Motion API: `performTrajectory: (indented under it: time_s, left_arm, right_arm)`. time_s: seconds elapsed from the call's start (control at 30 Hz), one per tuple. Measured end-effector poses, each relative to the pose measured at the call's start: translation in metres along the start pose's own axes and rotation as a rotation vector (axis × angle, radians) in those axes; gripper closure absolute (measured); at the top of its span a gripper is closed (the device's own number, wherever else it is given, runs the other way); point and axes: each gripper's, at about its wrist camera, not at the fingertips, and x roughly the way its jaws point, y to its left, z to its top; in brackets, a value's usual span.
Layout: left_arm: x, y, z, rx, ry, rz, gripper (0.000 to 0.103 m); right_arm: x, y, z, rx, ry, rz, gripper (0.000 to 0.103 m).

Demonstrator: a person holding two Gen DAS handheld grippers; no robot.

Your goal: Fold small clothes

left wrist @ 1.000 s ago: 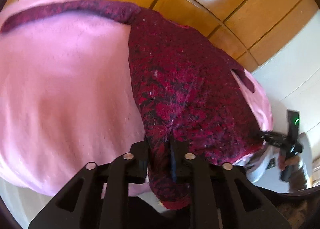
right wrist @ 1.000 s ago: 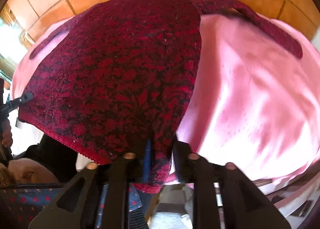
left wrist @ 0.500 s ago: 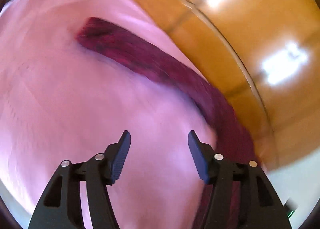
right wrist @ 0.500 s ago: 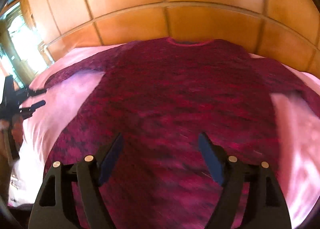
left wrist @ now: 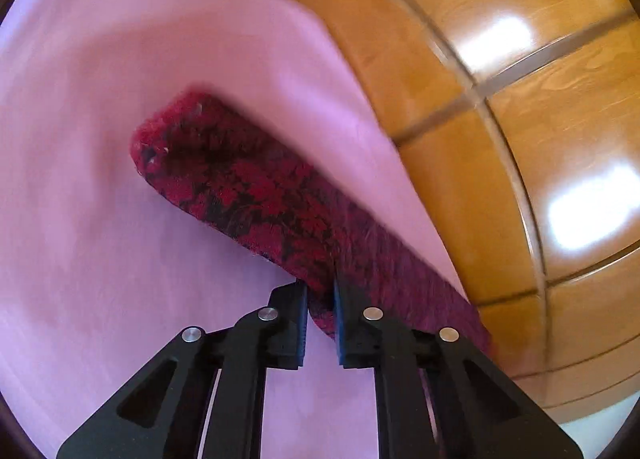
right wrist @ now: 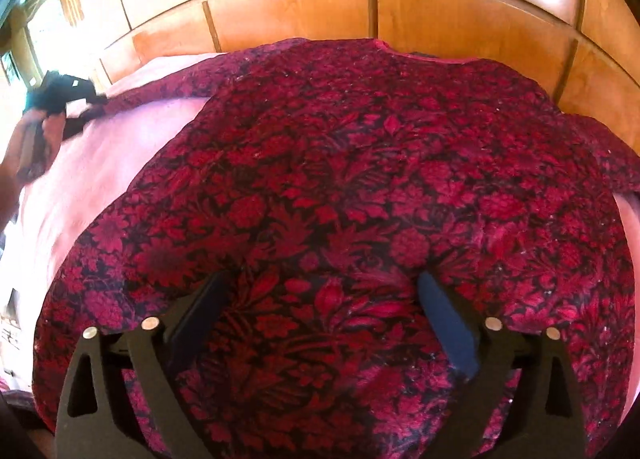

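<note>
The red floral sweater (right wrist: 360, 199) lies spread flat on the pink bed (left wrist: 120, 259). The left gripper (left wrist: 320, 299) pinches its sleeve (left wrist: 248, 187), ready to fold it inward across the body. The right gripper (right wrist: 320, 299), jaws just widened and empty, hovers above the hem.

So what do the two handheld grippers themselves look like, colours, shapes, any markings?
Both look alike. The left gripper and the right gripper are matte black plastic with triangular cut-outs in the frame and round silver pins at the linkage joints. The fingers are flat black blocks; on the right gripper the fingers show dark blue pads on their inner faces. No cables, markings or sleeves are visible.
</note>
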Motion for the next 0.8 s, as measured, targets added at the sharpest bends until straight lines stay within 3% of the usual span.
performTrajectory:
  time_s: [0.13,0.27,0.3,0.37,0.43,0.53,0.6,0.7,0.8]
  left_arm:
    - [0.009,-0.012,0.025,0.147,-0.085,0.157,0.095]
    - [0.029,-0.008,0.015,0.192,-0.019,0.241,0.092]
    - [0.025,-0.006,0.007,0.171,-0.014,0.221,0.088]
    - [0.014,-0.006,-0.006,0.15,0.006,0.158,0.071]
    - [-0.004,-0.01,-0.029,0.161,0.048,0.033,0.071]
    - [-0.029,-0.033,-0.079,0.291,0.156,-0.138,0.071]
    - [-0.041,-0.047,-0.112,0.369,0.241,-0.252,0.071]
    - [-0.061,-0.064,-0.175,0.49,0.393,-0.378,0.071]
    - [-0.071,-0.064,-0.217,0.519,0.492,-0.447,0.066]
  right_arm:
    - [-0.003,0.001,-0.003,0.002,0.002,0.002,0.005]
    - [-0.003,0.001,-0.003,0.0,0.003,-0.008,0.004]
    - [-0.003,0.002,-0.003,0.0,0.003,-0.008,0.004]
    - [-0.003,0.002,-0.002,0.003,0.006,-0.005,0.004]
    - [-0.004,0.001,-0.001,0.004,0.015,0.0,0.004]
    - [-0.017,-0.009,0.007,0.043,0.031,0.038,0.007]
    - [-0.038,-0.031,0.01,0.12,-0.018,0.032,0.01]
    - [-0.066,-0.077,0.003,0.247,-0.079,-0.054,0.016]
    - [-0.085,-0.132,-0.021,0.384,-0.08,-0.155,0.022]
